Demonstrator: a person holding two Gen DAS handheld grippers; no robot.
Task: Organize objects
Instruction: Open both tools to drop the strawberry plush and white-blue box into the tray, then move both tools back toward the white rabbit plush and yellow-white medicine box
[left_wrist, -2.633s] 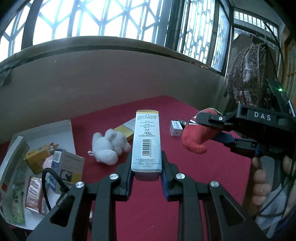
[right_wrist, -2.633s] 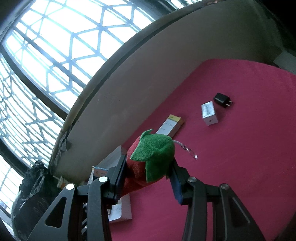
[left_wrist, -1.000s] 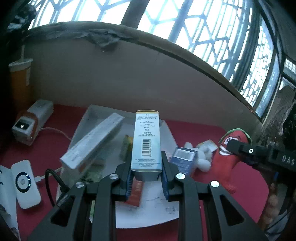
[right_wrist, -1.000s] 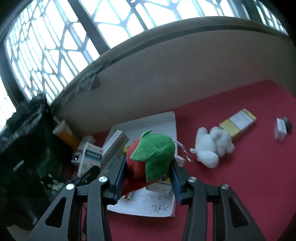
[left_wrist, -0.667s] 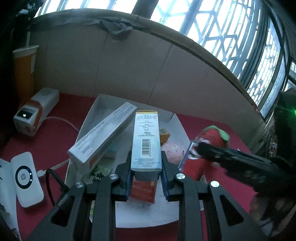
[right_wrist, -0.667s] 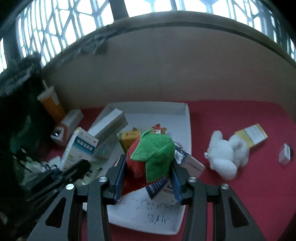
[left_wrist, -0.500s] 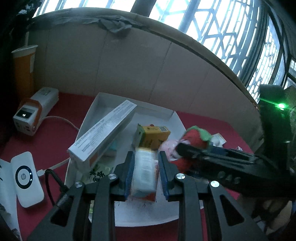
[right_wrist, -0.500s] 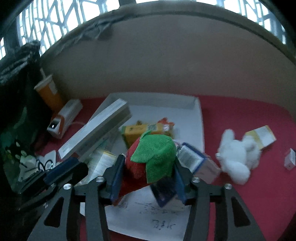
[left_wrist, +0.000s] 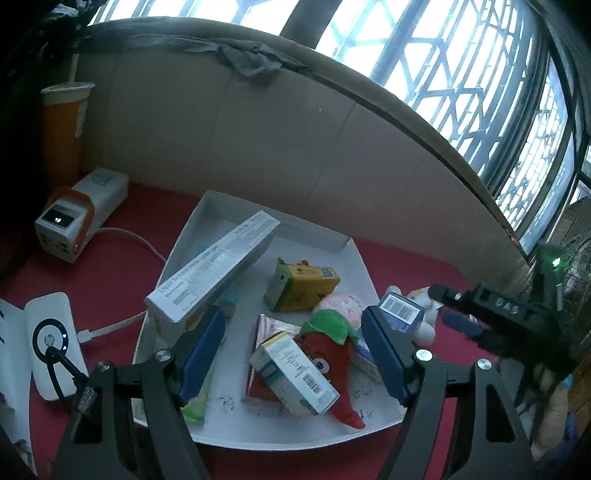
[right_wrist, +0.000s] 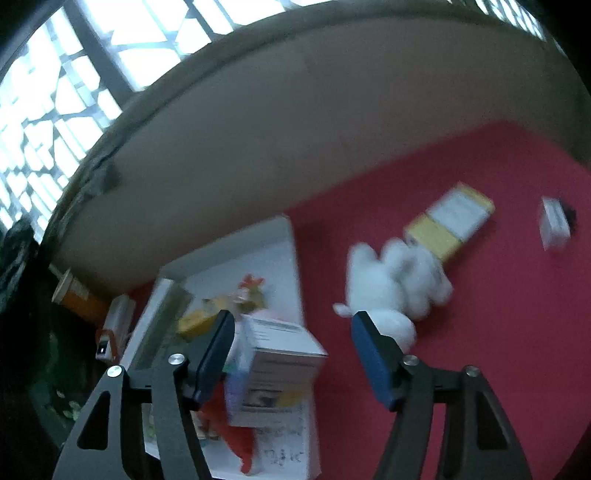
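The tray (left_wrist: 360, 254) sits on the red tabletop (left_wrist: 110, 266), holding a chili plush (left_wrist: 334, 354), a small carton (left_wrist: 293, 373) lying against it, a yellow box (left_wrist: 303, 282) and a long box (left_wrist: 214, 269) leaning on the rim. The left hand-held gripper (left_wrist: 293, 345) hangs over them, jaws opening, nothing clamped. The right hand-held gripper (right_wrist: 291, 350) is opening too, empty. A white plush (right_wrist: 399, 284) and a yellow-white box (right_wrist: 450, 225) lie outside. A charger (left_wrist: 79, 212), an orange cup (left_wrist: 62, 125) and a brown wall (left_wrist: 258, 140) under latticed windows stand behind.

Red tabletop (left_wrist: 122, 258) bears white tray (left_wrist: 354, 254), white plush (right_wrist: 395, 288), boxes.
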